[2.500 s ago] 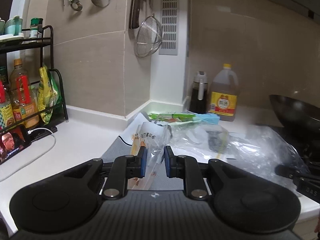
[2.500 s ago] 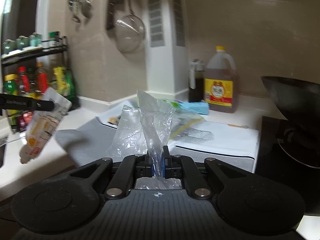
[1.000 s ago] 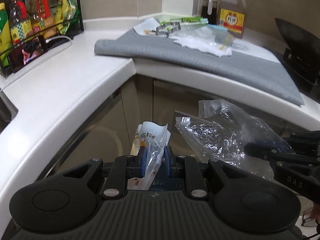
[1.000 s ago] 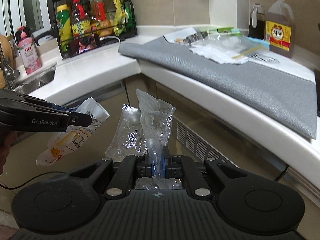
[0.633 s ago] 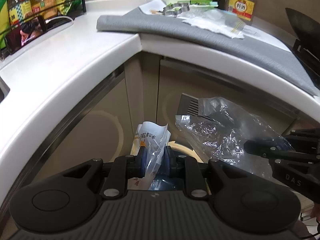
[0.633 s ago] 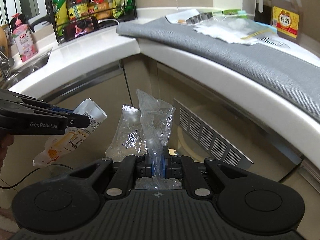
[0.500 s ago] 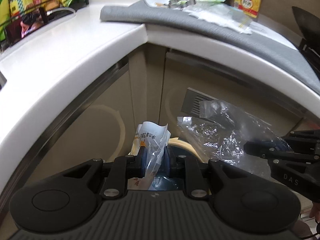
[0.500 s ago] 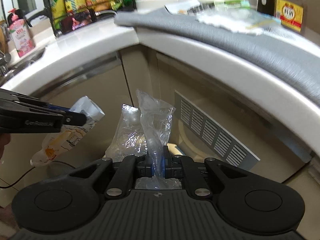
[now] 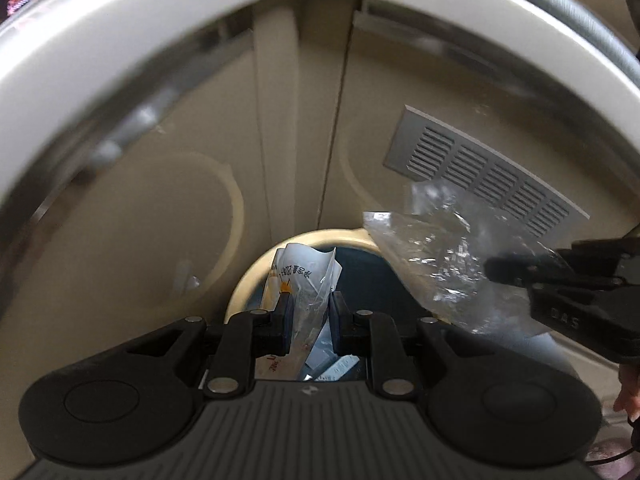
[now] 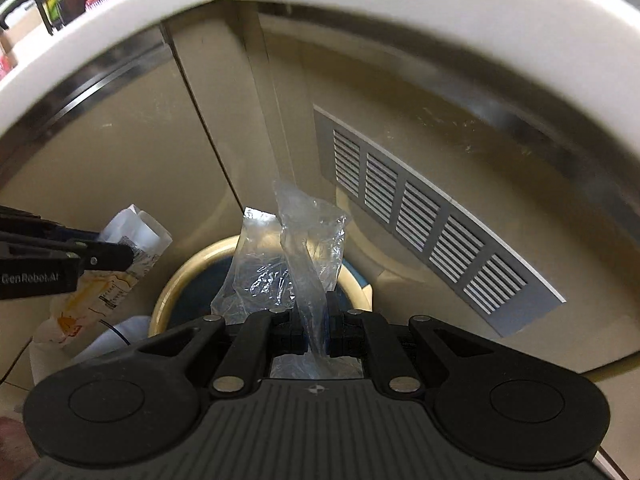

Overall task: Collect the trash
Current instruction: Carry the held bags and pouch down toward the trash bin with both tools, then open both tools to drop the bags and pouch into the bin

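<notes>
Two tools hang over a round bin, and each one holds a piece of trash. On the left side, the left tool is squeezed shut on a white printed wrapper. In the right wrist view the same wrapper hangs down from the tool tips, just to the left of the bin, with orange and yellow marks on its lower part. In the middle sits the bin, which has a cream rim and a dark inside. In the left wrist view some pale scraps lie at the bottom of the bin. On the right side, the right tool is pinched tight on a clear crinkly plastic bag, which sticks up above the bin opening. Behind the bin stand beige cupboard doors, and farther right there is a grey vent grille. Above it all curves the white edge of the tabletop.
</notes>
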A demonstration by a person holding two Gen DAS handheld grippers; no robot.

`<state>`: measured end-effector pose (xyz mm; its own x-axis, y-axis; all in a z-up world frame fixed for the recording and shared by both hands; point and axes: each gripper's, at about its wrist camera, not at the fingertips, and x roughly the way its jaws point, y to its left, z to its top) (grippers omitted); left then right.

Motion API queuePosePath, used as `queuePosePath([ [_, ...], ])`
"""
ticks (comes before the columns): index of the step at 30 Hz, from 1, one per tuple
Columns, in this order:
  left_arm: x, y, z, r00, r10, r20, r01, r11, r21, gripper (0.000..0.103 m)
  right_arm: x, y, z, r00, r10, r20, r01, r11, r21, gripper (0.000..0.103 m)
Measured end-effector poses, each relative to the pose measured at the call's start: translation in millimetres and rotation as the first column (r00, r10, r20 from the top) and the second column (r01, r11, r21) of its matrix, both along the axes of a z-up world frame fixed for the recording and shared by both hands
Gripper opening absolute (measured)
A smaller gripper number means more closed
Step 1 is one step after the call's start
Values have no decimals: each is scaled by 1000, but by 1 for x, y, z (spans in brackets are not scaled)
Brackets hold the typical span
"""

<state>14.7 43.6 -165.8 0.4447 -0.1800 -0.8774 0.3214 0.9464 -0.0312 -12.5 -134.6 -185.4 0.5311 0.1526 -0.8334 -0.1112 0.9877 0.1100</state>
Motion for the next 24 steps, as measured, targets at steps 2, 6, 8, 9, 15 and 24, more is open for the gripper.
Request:
queuePosePath([
  [2, 4, -6, -8, 1000, -18, -22, 18, 1000, 3, 21, 5, 3, -8, 1000, 6, -19, -6, 1000, -6, 8],
  [6, 12, -16, -26, 998, -44, -55, 46, 999, 26, 21, 15, 9, -24, 998, 16, -60, -17, 1000, -11, 8],
  [8, 16, -20, -36, 996, -48, -75, 52, 997, 49, 21, 18, 11, -32, 997, 17, -75, -18, 1000, -13, 8],
  [9, 18, -22, -41, 995, -51, -84, 56, 997, 58, 21, 18, 12, -35, 996, 18, -82, -19, 1000, -14, 8],
  [15, 27, -28, -64, 989, -49, -137, 62, 994, 92, 21, 31, 12, -52, 992, 6, -126, -9, 1000, -20, 8],
  [24, 39, -43, -82, 984, -41, -176, 65, 990, 129, 21, 40, 13, -65, 987, -19, -161, 17, 1000, -15, 9],
])
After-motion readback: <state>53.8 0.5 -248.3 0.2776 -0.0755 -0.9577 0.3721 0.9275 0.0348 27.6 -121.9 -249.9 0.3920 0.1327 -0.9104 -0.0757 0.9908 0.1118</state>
